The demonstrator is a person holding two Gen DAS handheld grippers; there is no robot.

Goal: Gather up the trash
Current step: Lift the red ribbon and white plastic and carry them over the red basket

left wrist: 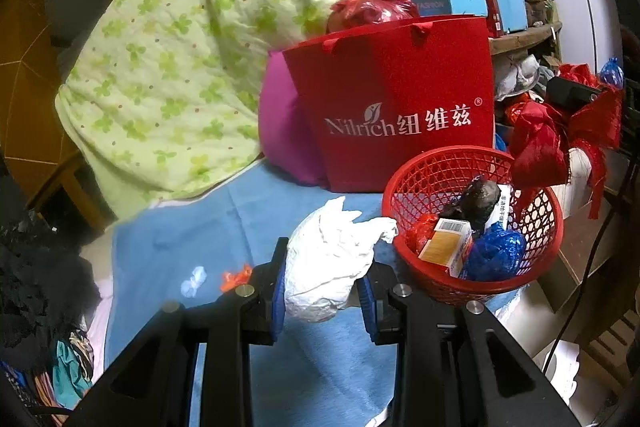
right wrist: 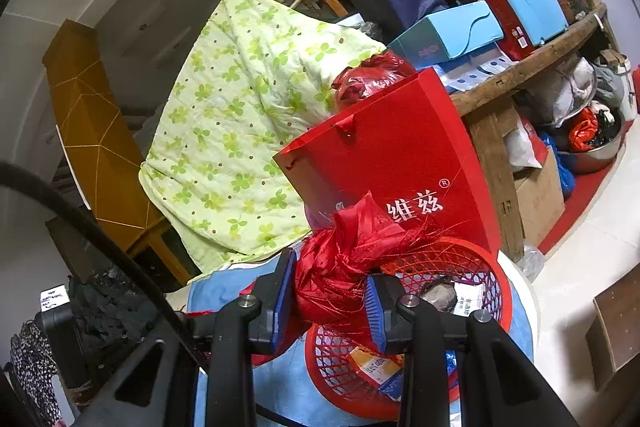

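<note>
My left gripper is shut on a crumpled white paper wad, held just left of the red mesh basket. The basket holds a small orange-and-white box, a blue plastic wad and a dark lump. My right gripper is shut on a bundle of red shiny fabric, held over the basket's rim. That red fabric also shows in the left wrist view, to the right above the basket. A small orange scrap and a white scrap lie on the blue cloth.
A red Nilrich paper bag stands behind the basket, with a magenta cushion and a green floral quilt to its left. Boxes crowd a wooden shelf at the back right. Dark clothing lies at the left.
</note>
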